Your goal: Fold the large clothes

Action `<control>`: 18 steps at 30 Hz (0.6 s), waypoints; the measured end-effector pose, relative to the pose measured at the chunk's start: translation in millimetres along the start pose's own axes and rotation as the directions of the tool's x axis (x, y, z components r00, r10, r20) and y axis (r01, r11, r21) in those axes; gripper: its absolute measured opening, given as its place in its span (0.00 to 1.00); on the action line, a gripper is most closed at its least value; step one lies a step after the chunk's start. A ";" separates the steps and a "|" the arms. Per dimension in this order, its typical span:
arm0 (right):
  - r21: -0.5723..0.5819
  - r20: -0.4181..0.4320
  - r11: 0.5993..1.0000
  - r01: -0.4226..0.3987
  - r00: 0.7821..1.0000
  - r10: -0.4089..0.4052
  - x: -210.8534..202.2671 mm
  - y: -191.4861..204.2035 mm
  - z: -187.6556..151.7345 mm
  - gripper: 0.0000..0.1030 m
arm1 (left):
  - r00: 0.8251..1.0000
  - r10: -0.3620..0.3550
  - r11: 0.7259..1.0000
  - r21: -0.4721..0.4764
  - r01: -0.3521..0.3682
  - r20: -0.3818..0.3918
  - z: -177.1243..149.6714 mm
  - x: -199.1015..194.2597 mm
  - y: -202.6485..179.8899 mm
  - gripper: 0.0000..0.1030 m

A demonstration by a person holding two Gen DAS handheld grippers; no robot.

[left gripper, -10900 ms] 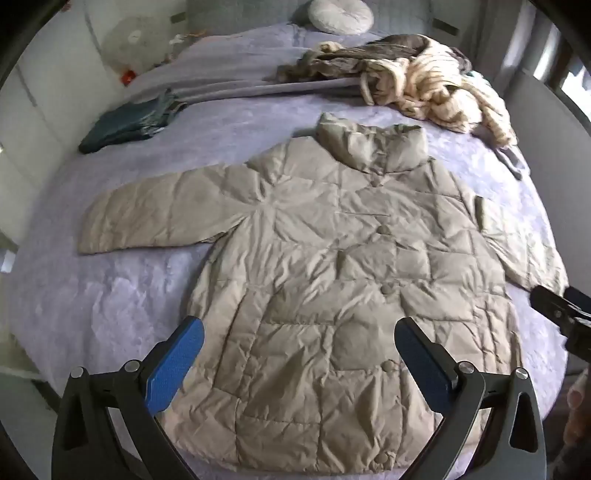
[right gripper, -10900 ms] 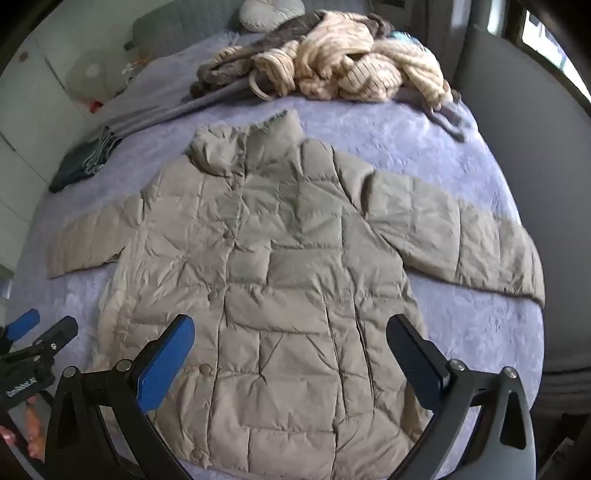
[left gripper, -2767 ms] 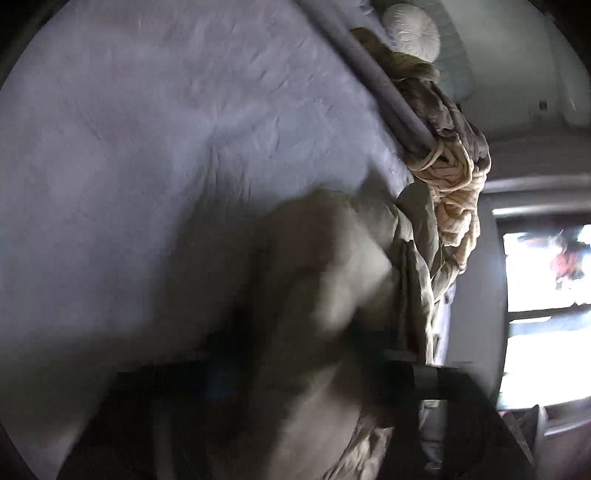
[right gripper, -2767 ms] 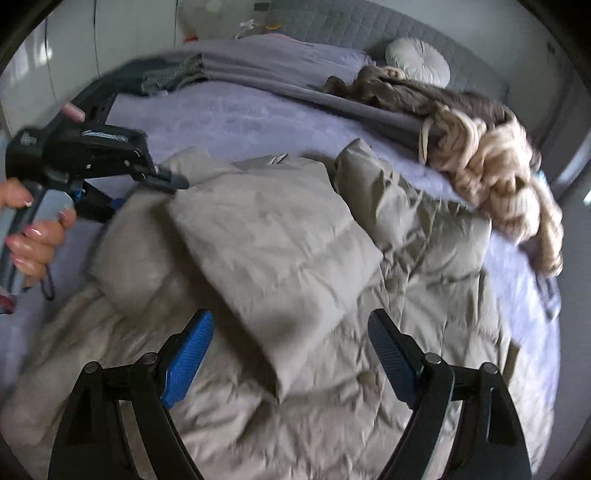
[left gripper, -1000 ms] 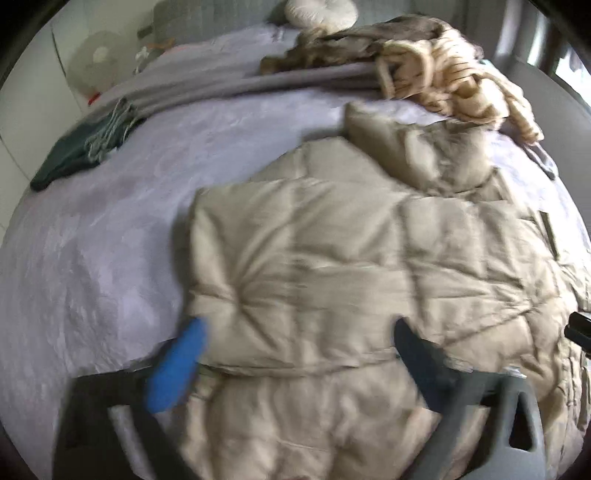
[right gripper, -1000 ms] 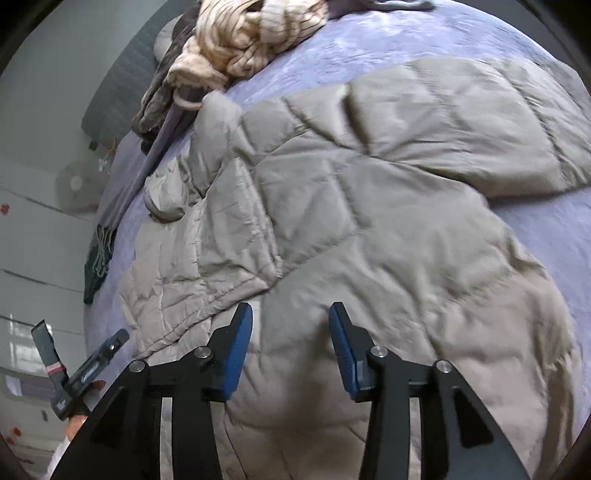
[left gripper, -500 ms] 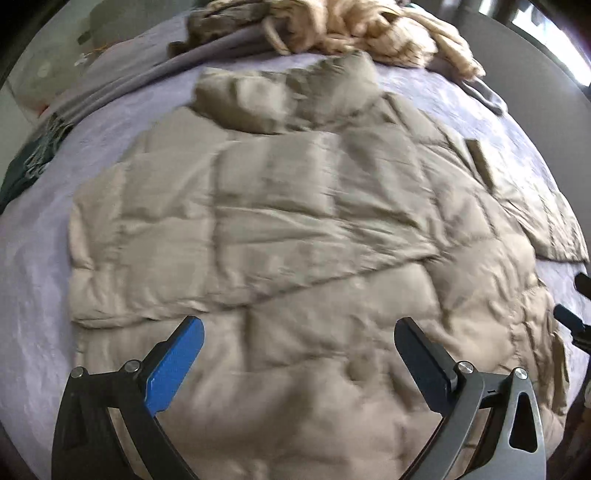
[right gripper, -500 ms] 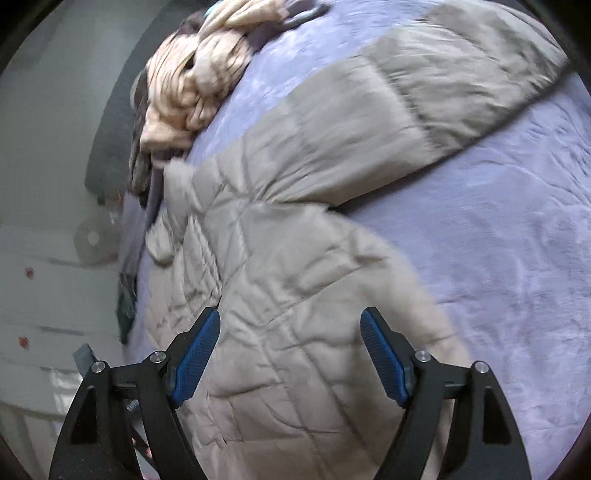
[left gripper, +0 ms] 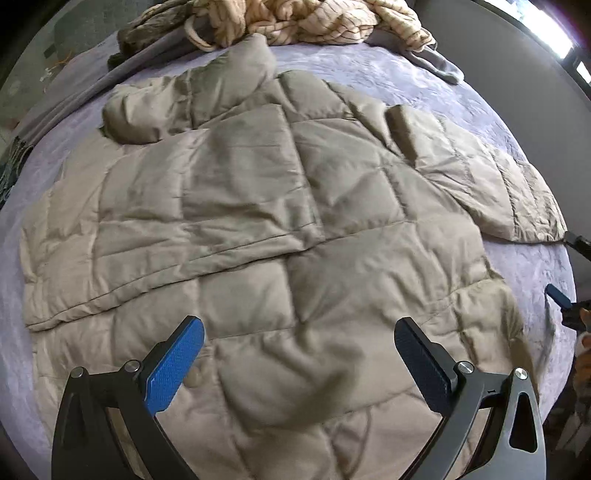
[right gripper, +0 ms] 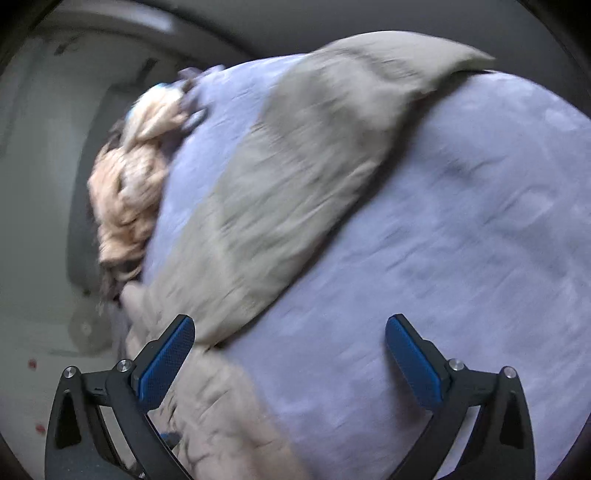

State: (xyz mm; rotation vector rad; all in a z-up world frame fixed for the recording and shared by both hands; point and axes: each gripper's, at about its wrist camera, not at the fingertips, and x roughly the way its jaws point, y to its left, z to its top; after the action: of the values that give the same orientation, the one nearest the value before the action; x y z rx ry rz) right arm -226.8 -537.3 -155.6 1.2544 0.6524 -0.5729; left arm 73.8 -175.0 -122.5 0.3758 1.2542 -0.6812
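While spread over the purple bed (left gripper: pixel 461 96), beige quilted coat (left gripper: pixel 258 221) lies mostly flat in left wrist view, one sleeve (left gripper: pixel 177 206) folded across the body, other sleeve (left gripper: pixel 491 184) stretched out toward bed edge. Left gripper (left gripper: pixel 299 350) hovering above coat's lower half, blue-padded fingers (left gripper: pixel 173 365) spread wide, released, gripping nothing. Heap of cream and brown clothes (left gripper: pixel 303 18) at far end beyond the collar. Part of right gripper (left gripper: pixel 561 295) at right edge, just beside coat hem.

In right wrist view, blurred. Right gripper (right gripper: pixel 291 354) over bare bed cover (right gripper: pixel 461 258), fingers (right gripper: pixel 413 358) apart, released, holding nothing. Outstretched sleeve (right gripper: pixel 295 177) running diagonally ahead, coat body (right gripper: pixel 221 424) under left finger. Cream clothes pile (right gripper: pixel 129 195) far left.
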 end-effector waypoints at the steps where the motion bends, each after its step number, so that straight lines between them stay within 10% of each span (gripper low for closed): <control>1: 0.035 -0.012 0.999 -0.001 1.000 0.002 2.0 -9.0 9.3 1.00 | 1.000 0.001 1.000 0.001 -0.001 -0.002 0.9 0.5 -3.0 1.00; 10: 0.183 0.094 0.969 -0.167 0.984 0.152 11.3 -32.5 67.9 0.97 | 1.000 0.013 1.000 0.000 -0.013 -0.014 15.2 10.8 -17.6 1.00; 13: 0.232 0.096 0.946 -0.225 0.973 0.208 19.9 -30.7 86.0 0.58 | 1.000 0.006 1.000 0.001 -0.006 -0.014 19.2 13.9 -21.7 1.00; 15: 0.290 0.075 0.928 -0.233 0.972 0.221 30.2 -32.6 94.0 0.10 | 1.000 0.007 1.000 0.009 -0.007 -0.017 20.7 14.7 -23.5 1.00; 18: 0.341 0.096 0.903 -0.260 0.966 0.242 30.0 -33.0 96.8 0.04 | 1.000 0.017 1.000 0.026 -0.017 0.000 22.2 11.8 -19.8 1.00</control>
State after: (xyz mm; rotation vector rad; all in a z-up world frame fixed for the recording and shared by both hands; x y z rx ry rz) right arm -216.7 -640.1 -181.9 1.6260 0.3419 -0.5172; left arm 79.1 -206.5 -125.4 0.4073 1.2422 -0.6832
